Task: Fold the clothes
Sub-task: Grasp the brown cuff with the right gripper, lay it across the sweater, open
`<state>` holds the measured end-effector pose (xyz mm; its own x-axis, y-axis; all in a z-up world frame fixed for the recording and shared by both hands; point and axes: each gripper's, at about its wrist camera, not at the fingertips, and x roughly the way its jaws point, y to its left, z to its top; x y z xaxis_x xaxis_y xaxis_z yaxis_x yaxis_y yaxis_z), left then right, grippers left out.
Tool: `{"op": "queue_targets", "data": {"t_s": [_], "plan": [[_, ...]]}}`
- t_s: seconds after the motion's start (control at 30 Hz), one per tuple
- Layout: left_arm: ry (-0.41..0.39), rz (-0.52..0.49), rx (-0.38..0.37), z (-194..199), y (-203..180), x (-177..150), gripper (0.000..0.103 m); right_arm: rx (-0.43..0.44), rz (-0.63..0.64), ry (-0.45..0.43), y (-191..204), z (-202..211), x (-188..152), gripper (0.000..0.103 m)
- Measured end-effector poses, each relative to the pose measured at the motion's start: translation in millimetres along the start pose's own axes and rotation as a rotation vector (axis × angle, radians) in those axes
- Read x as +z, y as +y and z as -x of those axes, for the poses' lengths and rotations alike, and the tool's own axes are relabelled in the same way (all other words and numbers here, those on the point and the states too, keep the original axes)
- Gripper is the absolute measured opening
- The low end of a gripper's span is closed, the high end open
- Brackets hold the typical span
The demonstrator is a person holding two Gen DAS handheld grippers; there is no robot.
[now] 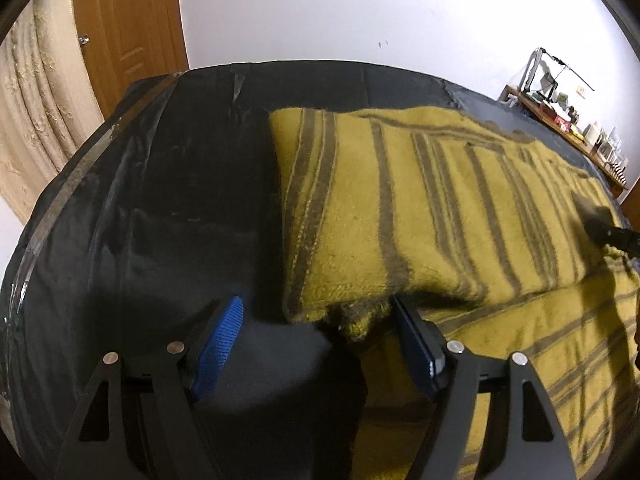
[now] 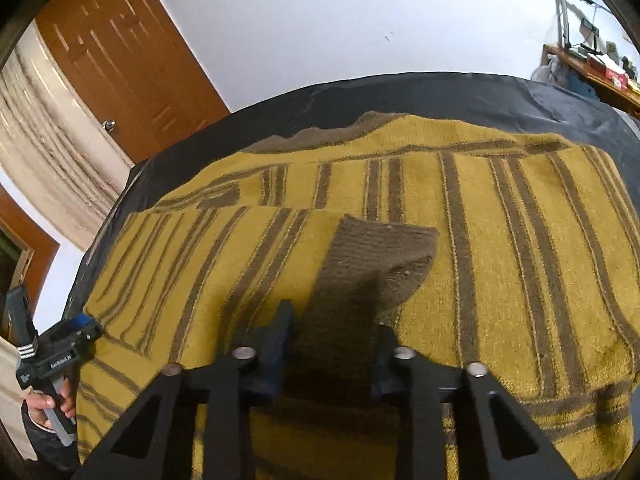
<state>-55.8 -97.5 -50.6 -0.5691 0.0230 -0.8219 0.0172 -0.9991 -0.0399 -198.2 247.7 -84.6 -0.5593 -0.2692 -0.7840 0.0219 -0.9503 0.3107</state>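
A mustard striped sweater [image 2: 400,200] is spread on a dark-covered table [image 1: 160,200]. The right gripper [image 2: 332,344] is clamped on its brown cuff [image 2: 360,280], seen only from the right wrist; the contact is shadowed. The left gripper [image 1: 316,320] is held wide at the folded edge

**Striped sweater spread across the dark-covered surface**

A black, slightly wrinkled cover [image 1: 168,208] drapes the whole work surface, its left edge catching a glossy sheen. Directly on it lies a mustard-yellow sweater [image 2: 500,248] with grey-brown stripes, one part folded over itself, a grey ribbed cuff [image 2: 380,256] resting on top. Bare cover shows left and behind.
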Motion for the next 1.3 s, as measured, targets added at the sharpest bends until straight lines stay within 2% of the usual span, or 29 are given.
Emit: {"op": "queue_targets", "data": {"t_s": [0.1,0.17,0.4,0.6,0.87,0.97,1.13,1.23,1.27,1.3], "plan": [[-0.001,0.007,0.020,-3,0,4,0.082,0.010,-0.010,-0.053,-1,10,5,0.016],[0.000,0.006,0.037,-5,0,8,0.082,-0.013,-0.001,-0.111,-1,24,10,0.015],[-0.003,-0.025,0.073,-9,-11,11,0.083,-0.107,0.002,-0.168,-16,38,14,0.015],[-0.019,0.016,0.119,-10,-3,17,0.084,-0.188,0.006,-0.216,-29,50,18,0.015],[-0.089,-0.036,0.189,-3,6,44,0.084,-0.175,-0.023,-0.141,-45,26,-7,0.016],[-0.079,-0.051,0.220,-9,10,54,0.084,-0.176,-0.017,-0.121,-47,21,-12,0.016],[-0.044,-0.125,0.225,-16,2,45,0.084,-0.209,0.004,-0.109,-45,24,-14,0.022],[-0.030,-0.108,0.178,-14,10,40,0.084,-0.256,0.000,-0.112,-46,30,-14,0.034],[-0.024,-0.100,0.161,-12,13,39,0.084,-0.278,0.000,-0.120,-48,35,-14,0.049],[-0.020,-0.093,0.146,-10,16,39,0.084,-0.299,0.000,-0.139,-49,42,-14,0.060]]}}
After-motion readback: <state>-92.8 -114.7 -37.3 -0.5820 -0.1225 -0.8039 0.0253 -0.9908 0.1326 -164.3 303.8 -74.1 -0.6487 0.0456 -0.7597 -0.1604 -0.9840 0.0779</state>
